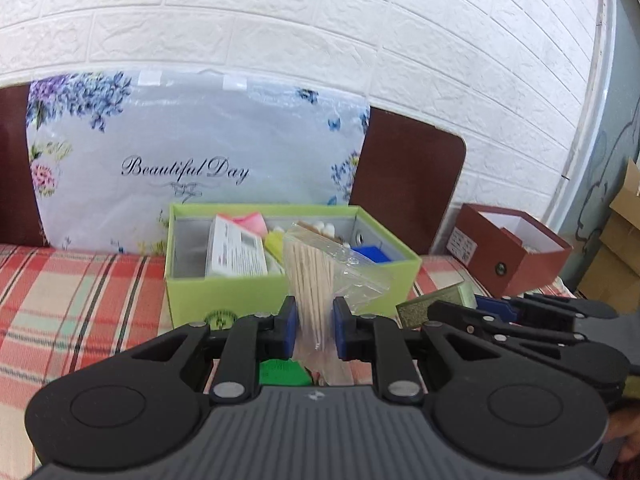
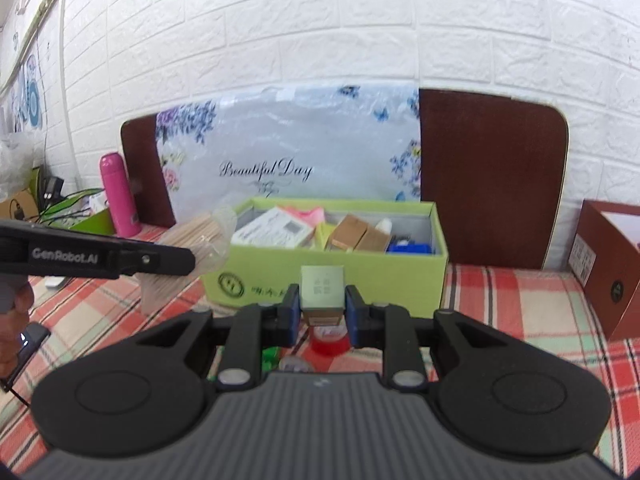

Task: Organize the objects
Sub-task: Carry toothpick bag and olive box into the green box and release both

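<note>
Plaid table (image 2: 520,300), green box (image 2: 400,276) at 12 o'clock | left tool (image 1: 314,328) clamps stick bag (image 1: 316,280), right tool (image 2: 322,312) clamps small carton (image 2: 322,290), both raised for boxing.

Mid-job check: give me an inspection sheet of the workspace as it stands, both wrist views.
Surface: red plaid cloth, bare stretches left and right of the box.
Job's things: open green box already holds cartons and small packs; bag of wooden sticks and small pale box are both held up in front of it.
Clutter: red item and green item on the cloth below the grippers, blurred; brown box at right.
Grippers: left gripper shut on the bag of wooden sticks; right gripper shut on the small pale box.
Cables: a thin dark cord at the left edge of the right wrist view.
Surroundings: white brick wall, floral bag, pink bottle.
</note>
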`<action>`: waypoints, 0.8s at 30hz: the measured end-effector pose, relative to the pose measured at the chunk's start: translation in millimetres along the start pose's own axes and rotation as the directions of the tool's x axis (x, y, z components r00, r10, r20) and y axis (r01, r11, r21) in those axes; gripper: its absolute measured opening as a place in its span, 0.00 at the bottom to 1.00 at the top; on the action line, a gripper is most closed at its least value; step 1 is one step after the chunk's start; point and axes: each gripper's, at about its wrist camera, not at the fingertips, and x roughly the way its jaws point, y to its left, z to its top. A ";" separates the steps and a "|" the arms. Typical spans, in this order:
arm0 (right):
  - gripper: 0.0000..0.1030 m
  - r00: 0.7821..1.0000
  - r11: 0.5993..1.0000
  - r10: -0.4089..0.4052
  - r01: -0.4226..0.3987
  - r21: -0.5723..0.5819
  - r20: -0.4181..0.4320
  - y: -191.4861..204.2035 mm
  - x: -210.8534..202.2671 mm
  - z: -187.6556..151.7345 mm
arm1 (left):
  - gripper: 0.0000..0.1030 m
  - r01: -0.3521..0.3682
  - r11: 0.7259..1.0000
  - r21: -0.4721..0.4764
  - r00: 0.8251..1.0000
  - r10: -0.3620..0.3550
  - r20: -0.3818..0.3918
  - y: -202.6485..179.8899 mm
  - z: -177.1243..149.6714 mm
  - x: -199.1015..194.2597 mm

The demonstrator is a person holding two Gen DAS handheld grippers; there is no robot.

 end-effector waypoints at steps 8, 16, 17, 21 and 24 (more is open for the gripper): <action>0.21 0.994 0.994 -0.054 0.045 0.095 0.096 -28.3 37.5 38.4 | 0.18 -0.046 0.999 0.017 0.998 0.046 0.032 1.2 39.6 45.9; 0.23 0.966 0.974 -0.159 0.120 0.193 0.203 -52.8 95.6 54.4 | 0.21 -0.086 0.996 -0.013 0.993 0.087 0.075 8.7 58.2 96.0; 0.40 0.970 0.975 -0.158 0.123 0.187 0.185 -54.2 104.3 52.6 | 0.31 -0.097 0.995 -0.001 0.993 0.097 0.064 10.2 55.4 103.2; 0.69 0.985 0.978 -0.158 0.146 0.149 0.067 -54.2 115.5 28.0 | 0.59 -0.170 0.985 0.021 0.985 0.169 0.018 20.2 30.1 107.0; 0.82 0.978 0.978 -0.187 0.175 0.114 0.097 -48.6 100.3 1.3 | 0.64 -0.141 0.990 0.020 0.989 0.140 0.042 25.2 8.6 89.0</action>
